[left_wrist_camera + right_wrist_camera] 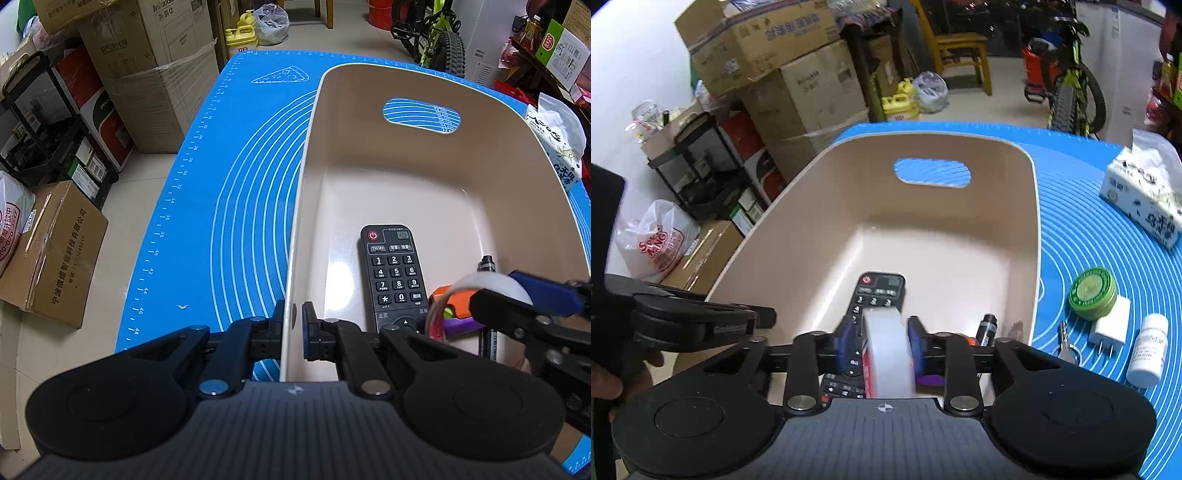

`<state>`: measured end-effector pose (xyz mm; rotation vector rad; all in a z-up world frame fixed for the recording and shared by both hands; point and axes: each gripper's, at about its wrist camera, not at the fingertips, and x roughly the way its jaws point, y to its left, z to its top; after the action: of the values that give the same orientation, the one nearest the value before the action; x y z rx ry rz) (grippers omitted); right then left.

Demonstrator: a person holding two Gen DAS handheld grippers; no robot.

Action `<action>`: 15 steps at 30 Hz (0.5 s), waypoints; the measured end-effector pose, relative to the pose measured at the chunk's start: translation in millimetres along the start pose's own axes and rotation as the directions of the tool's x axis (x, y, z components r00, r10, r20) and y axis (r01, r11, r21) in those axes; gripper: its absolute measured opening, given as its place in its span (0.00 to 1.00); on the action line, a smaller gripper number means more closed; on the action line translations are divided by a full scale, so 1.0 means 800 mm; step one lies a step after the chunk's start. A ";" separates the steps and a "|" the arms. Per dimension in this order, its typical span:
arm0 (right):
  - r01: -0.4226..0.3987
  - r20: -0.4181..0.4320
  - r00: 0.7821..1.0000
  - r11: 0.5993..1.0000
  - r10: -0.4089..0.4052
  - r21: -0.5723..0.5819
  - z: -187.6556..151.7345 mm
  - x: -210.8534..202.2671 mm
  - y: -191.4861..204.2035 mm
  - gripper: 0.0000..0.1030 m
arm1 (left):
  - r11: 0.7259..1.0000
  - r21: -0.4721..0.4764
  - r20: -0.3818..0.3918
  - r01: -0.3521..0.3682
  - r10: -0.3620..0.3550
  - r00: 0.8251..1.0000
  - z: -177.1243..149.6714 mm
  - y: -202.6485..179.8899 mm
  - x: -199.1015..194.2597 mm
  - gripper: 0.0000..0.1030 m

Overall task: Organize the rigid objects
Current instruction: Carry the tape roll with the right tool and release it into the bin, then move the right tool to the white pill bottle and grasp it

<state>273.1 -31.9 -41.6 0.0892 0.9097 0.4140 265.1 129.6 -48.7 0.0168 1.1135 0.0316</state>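
A beige plastic bin stands on the blue mat. My left gripper is shut on the bin's left wall near its front corner. Inside the bin lie a black remote control, a black marker and an orange and purple toy. My right gripper is shut on a roll of clear tape and holds it over the bin's near end, above the remote. The right gripper also shows in the left wrist view.
On the mat right of the bin lie a green round tin, a white charger plug, a white pill bottle, keys and a tissue pack. Cardboard boxes and a bicycle stand beyond.
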 end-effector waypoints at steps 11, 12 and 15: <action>0.031 0.187 0.982 0.999 -0.038 0.038 0.025 -0.081 -0.045 0.69 | 1.000 -0.001 0.001 0.000 0.000 1.000 -0.001 -0.001 0.000 0.09; 0.046 0.200 0.978 0.998 -0.055 0.047 0.025 -0.087 -0.053 0.70 | 1.000 -0.002 0.000 0.001 -0.001 1.000 -0.001 -0.001 -0.001 0.09; 0.100 0.221 0.968 0.990 -0.119 0.094 0.024 -0.099 -0.081 0.70 | 1.000 -0.002 0.000 0.000 0.000 1.000 0.000 0.000 -0.001 0.09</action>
<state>265.2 -119.9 13.5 0.1576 0.7027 0.2570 264.3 129.4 -48.1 0.0149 1.1131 0.0322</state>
